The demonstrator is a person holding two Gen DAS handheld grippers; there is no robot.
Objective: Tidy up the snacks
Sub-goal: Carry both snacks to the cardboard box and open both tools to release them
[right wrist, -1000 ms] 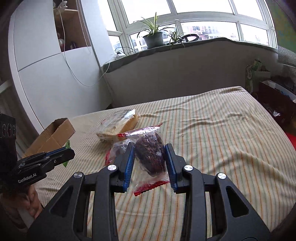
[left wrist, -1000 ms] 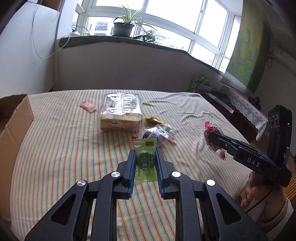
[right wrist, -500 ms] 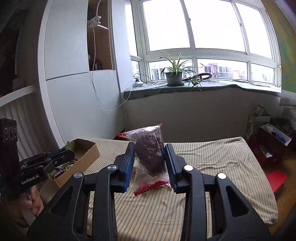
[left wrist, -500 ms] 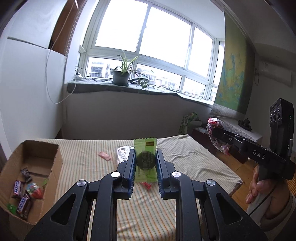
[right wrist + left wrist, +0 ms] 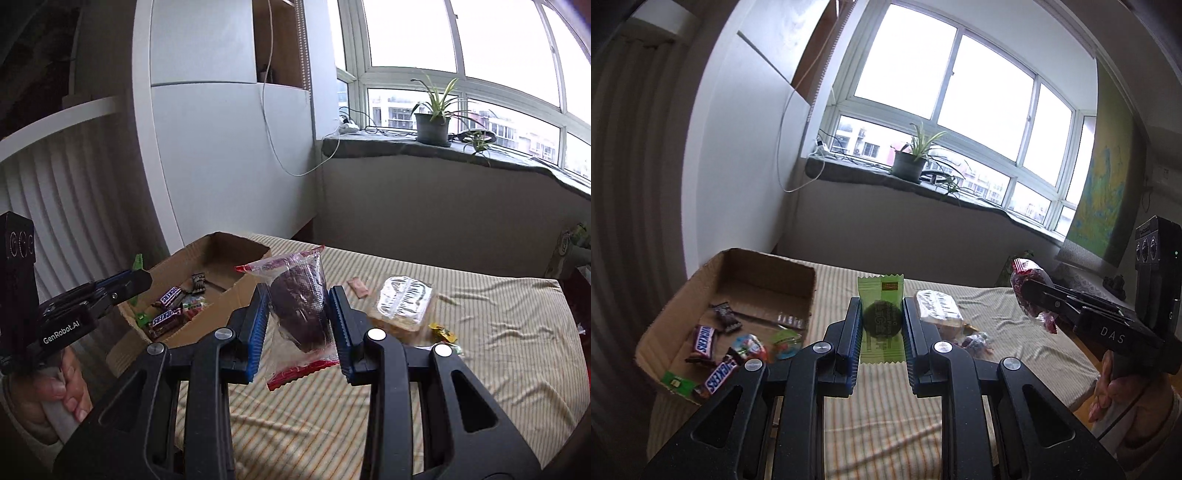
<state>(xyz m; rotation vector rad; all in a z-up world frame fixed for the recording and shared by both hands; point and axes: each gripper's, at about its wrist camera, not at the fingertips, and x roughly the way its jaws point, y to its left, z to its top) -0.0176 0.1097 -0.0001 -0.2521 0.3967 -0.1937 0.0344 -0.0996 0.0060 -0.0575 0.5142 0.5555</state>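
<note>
My left gripper [image 5: 881, 314] is shut on a green snack packet [image 5: 881, 295], held upright above the striped bed, just right of the open cardboard box [image 5: 768, 275]. The box holds several candy bars [image 5: 703, 338] and small sweets. My right gripper [image 5: 297, 306] is shut on a clear bag with a dark brown cake [image 5: 301, 302], raised over the bed beside the box [image 5: 236, 245]. Each gripper shows in the other view: the right gripper [image 5: 1025, 291] at the right edge, the left gripper [image 5: 142, 277] at the left, over the box's near side.
A wrapped loaf of bread [image 5: 402, 301] lies on the striped bed [image 5: 498, 332], with a pink wrapper [image 5: 359, 286], a yellow sweet [image 5: 442, 332] and a small bag [image 5: 975, 338] nearby. White cabinet [image 5: 221, 147] and window ledge with a potted plant [image 5: 432, 125] stand behind.
Both grippers have risen and swung left with their snacks held. The cardboard box and its candy bars came into full view; the bread loaf shifted to the right.
</note>
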